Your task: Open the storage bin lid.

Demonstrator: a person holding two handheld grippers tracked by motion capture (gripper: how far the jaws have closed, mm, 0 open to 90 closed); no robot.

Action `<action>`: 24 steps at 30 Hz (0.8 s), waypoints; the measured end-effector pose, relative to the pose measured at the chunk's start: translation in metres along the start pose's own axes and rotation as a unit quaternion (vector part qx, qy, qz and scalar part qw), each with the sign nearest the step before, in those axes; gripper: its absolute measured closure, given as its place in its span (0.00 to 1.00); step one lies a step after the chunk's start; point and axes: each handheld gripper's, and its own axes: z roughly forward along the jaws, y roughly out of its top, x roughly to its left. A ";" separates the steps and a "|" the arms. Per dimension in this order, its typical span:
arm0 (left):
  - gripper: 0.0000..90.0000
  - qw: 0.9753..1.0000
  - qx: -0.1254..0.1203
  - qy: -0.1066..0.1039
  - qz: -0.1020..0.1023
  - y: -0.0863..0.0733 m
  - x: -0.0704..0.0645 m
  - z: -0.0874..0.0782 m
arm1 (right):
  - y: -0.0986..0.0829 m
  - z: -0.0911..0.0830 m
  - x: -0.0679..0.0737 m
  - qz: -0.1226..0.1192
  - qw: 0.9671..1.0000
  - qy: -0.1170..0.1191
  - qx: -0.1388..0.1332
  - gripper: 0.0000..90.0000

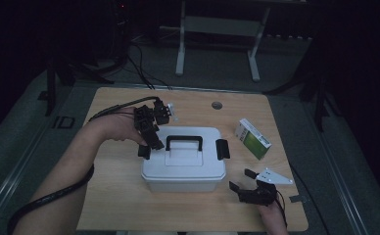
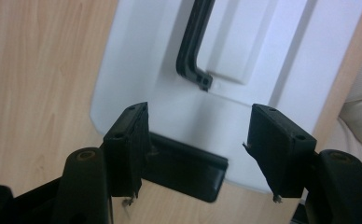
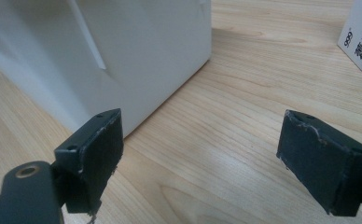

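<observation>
- Evidently the work in hand is unlatching the white storage box, which sits at the middle of the wooden counter with its lid on and its black carry handle lying flat.
- At the box's left end, the left tool hangs over the left latch; its jaws stand apart, straddling the latch without pinching it.
- Near the box's front right corner, the right tool waits low over the counter, jaws wide and holding nothing.
- Both the left latch and the right latch look clipped down, so I judge nothing is undone yet: both clips and the lid remain.
- A green-and-white carton lies apart to the right, untouched.
</observation>
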 end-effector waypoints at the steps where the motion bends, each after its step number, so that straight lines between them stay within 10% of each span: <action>1: 0.44 1.000 0.005 0.004 0.004 0.002 0.000 0.001 | 0.000 0.000 0.000 0.000 1.000 0.000 0.000 0.15; 24: 0.49 0.999 0.001 -0.008 0.048 0.048 0.004 0.022 | -0.001 -0.001 -0.001 0.005 1.000 0.005 0.000 0.16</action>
